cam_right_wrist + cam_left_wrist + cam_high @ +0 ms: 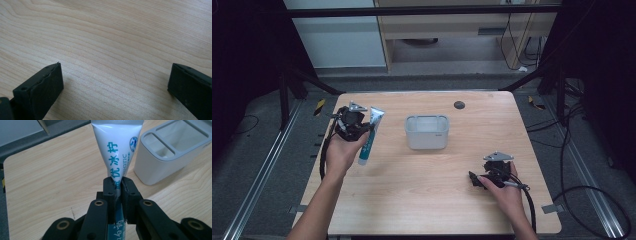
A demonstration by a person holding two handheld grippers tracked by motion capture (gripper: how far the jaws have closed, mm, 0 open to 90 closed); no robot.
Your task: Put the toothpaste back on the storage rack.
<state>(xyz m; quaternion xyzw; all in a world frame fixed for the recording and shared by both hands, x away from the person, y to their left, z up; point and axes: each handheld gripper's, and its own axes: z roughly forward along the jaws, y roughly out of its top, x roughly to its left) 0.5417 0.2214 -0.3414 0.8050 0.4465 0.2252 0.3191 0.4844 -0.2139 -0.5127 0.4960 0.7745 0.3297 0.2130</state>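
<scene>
Toothpaste tube (371,134), white with blue lettering, sits left of centre in the high view, clamped in the left gripper (353,123) and apparently raised off the wooden table (422,190). In the left gripper view the two black jaws are pinched together on the tube's (117,152) narrower part, with the broad crimped end fanning out toward the top of the frame and a darker blue part running down between the jaws at the bottom edge. The grey holder (427,131) stands at the middle of the high view, well apart from the tube, its compartments open to the top; in the left gripper view the holder (172,152) fills the upper right. The step in hand looks like carrying the tube over to that holder. To do it well, keep the grip firm, since the smooth tapered tube could slide, turn the wrist so the tube hangs upright, and line it over one compartment before lowering. The right gripper (484,179) rests low at the lower right of the high view, its jaws spread wide over bare wood and holding nothing.
</scene>
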